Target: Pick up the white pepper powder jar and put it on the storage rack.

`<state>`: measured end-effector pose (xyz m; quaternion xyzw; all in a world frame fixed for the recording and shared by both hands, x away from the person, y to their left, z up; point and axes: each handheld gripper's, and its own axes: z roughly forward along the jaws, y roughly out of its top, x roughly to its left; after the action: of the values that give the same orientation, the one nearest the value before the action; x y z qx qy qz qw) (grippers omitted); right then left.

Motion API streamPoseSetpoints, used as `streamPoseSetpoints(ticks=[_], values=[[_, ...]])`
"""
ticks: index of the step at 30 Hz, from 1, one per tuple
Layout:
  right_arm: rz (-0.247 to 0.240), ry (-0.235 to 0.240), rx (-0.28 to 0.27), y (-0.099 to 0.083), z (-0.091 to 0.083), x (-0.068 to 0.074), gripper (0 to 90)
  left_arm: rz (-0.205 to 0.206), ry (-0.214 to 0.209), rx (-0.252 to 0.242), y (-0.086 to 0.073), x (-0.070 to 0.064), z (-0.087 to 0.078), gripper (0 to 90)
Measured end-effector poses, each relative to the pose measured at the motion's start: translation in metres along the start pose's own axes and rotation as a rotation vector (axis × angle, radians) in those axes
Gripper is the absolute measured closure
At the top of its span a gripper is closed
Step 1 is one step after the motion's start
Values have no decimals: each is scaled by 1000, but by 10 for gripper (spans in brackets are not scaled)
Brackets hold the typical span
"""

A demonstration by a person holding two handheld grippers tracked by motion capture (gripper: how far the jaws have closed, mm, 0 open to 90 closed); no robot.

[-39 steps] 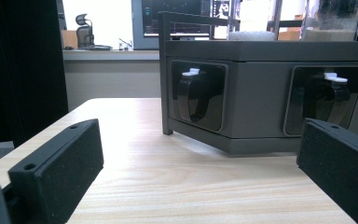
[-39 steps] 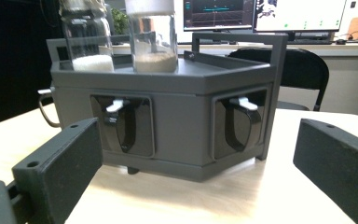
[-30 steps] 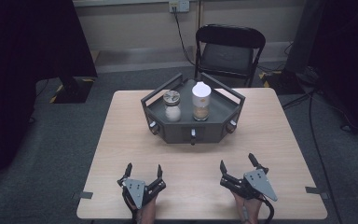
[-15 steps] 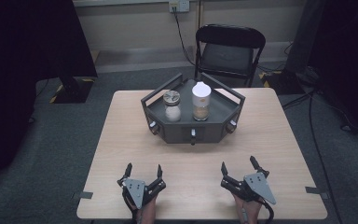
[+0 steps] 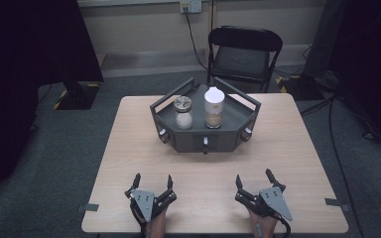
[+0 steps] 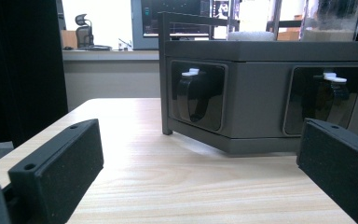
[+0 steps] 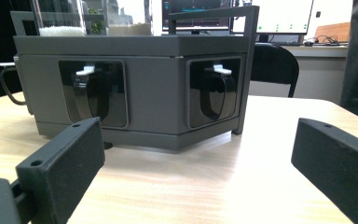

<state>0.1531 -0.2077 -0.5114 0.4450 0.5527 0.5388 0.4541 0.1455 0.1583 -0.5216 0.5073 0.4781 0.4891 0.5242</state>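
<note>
- Almost nothing has moved since the earlier frames: the left gripper (image 5: 153, 187) and the right gripper (image 5: 253, 182) stay low in the frame, jaws wide open, holding nothing.
- Work seems not started.
- Two jars stand in one grey tray (image 5: 228, 140) at centre: a metal-lidded jar (image 5: 182, 112) and a white-lidded jar (image 5: 213, 107).

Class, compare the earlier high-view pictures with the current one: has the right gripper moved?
No. The right gripper sits at the same spot near the table's front edge, just as far from the dark tray; at most a slight wobble.
</note>
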Motion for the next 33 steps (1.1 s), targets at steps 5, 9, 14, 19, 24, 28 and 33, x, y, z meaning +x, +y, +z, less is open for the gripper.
streamPoseSetpoints(ticks=[5,9,14,19,24,28,33], values=[[-1,-4,-7,-2,0,1,13,0,0,0,0,0,0,0],[-5,1,-21,-4,-2,0,14,0,1,0,0,0,0,0],[-5,1,-25,-5,-2,0,14,0,2,0,0,0,0,0],[6,-1,-28,-6,-3,-1,13,0,2,0,0,0,0,0],[8,-1,-36,-7,-3,-1,14,0,2,0,0,0,0,0],[9,2,-35,-7,-3,-1,14,0,2,0,0,0,0,0],[8,1,-37,-7,-3,-1,14,0,2,0,0,0,0,0]])
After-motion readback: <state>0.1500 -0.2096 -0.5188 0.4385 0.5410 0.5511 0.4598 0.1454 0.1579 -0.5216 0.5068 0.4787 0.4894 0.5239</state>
